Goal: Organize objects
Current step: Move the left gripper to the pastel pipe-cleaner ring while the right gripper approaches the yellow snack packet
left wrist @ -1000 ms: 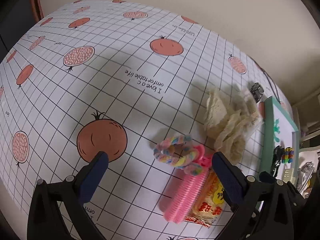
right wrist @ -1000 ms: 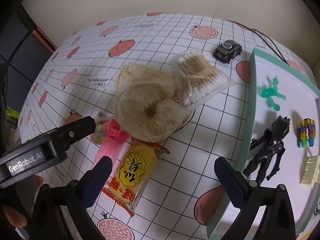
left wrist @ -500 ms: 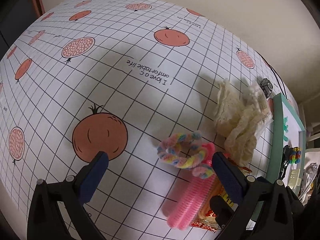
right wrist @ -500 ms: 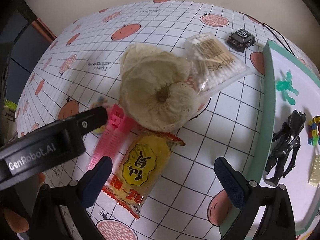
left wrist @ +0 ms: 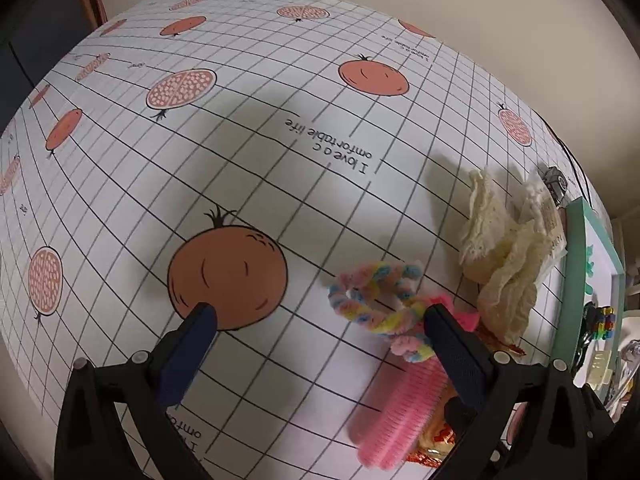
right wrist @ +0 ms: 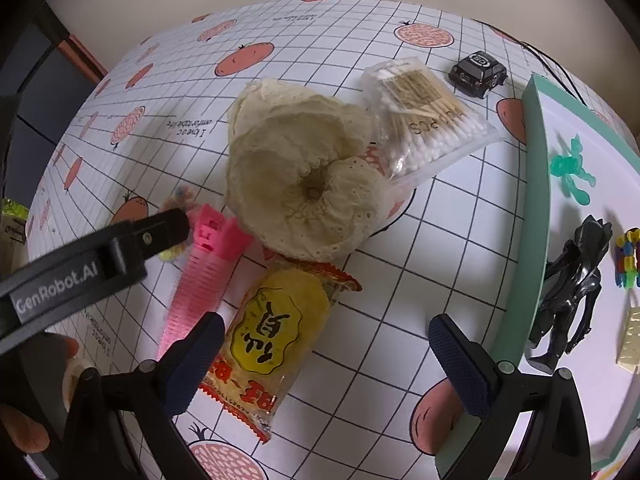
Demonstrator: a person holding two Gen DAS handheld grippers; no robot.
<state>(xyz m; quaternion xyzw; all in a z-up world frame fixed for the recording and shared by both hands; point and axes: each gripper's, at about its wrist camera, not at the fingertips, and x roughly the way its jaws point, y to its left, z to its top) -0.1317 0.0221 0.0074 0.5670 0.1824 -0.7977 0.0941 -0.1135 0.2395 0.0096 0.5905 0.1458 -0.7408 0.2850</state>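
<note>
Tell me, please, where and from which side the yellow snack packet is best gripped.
Probably across the middle of the yellow plastic snack packet, coming straight down from above. It lies flat on the gridded tablecloth, long and narrow, so the open right claw spans its width. Its upper crimped end tucks under the cream lace fabric, so avoid that end.

Both the left tool (left wrist: pixel 318 322) and right tool (right wrist: pixel 324 334) hover with fingers spread wide, gripping nothing

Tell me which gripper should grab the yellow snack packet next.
Right. The snack packet lies just ahead of the open right gripper; the left gripper faces the pastel hair tie.
</note>
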